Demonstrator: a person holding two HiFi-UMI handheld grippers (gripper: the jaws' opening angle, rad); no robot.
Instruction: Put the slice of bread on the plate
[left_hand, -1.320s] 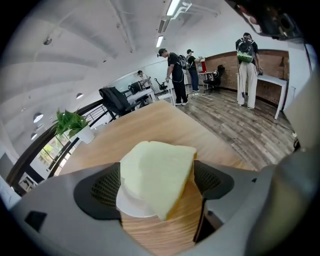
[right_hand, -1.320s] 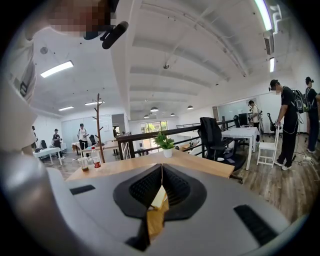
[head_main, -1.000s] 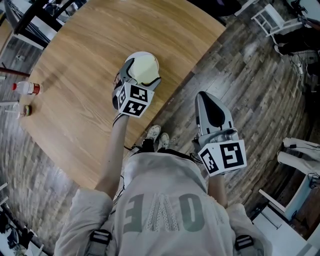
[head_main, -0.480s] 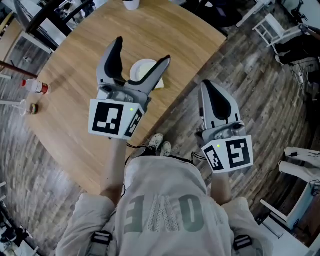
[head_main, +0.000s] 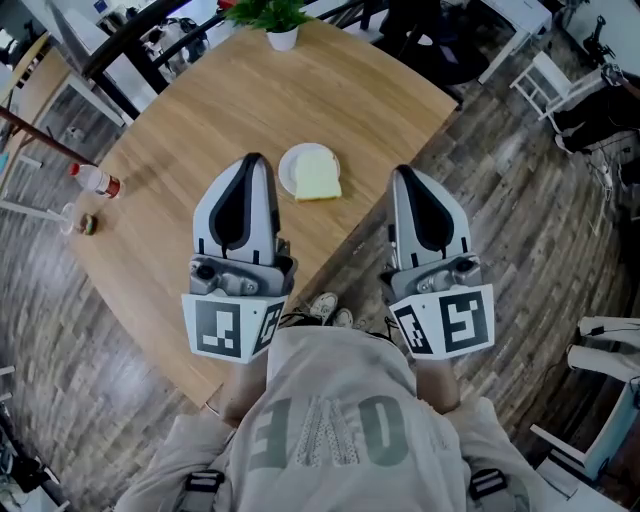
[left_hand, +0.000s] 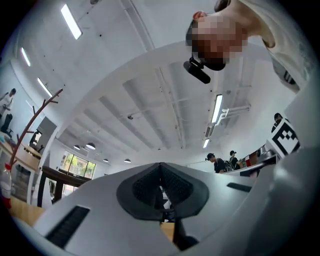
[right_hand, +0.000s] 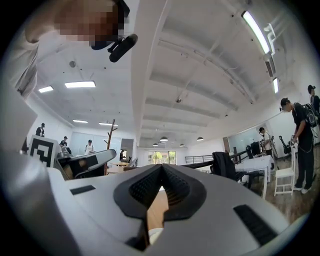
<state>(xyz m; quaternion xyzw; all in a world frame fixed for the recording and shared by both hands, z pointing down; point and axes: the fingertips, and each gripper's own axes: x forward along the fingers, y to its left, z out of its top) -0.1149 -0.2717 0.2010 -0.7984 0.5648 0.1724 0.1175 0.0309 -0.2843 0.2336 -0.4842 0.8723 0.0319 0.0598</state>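
Looking down on a round wood table (head_main: 170, 140) over a plank floor (head_main: 520, 200), with bread (head_main: 318, 178) lying on a white plate (head_main: 287, 166) near the table's edge, showing between the two tong tips. Holding the left gripper (head_main: 252, 160) and right gripper (head_main: 402, 172) side by side, both clenched on nothing, with a bottle (head_main: 95, 180), a potted plant (head_main: 275, 18) and white chairs (head_main: 545, 40) standing around. Catching a white ceiling (right_hand: 200, 75), strip lights (right_hand: 260, 30) and distant people (right_hand: 300, 135) only in the gripper views, and the plate only in the head view.
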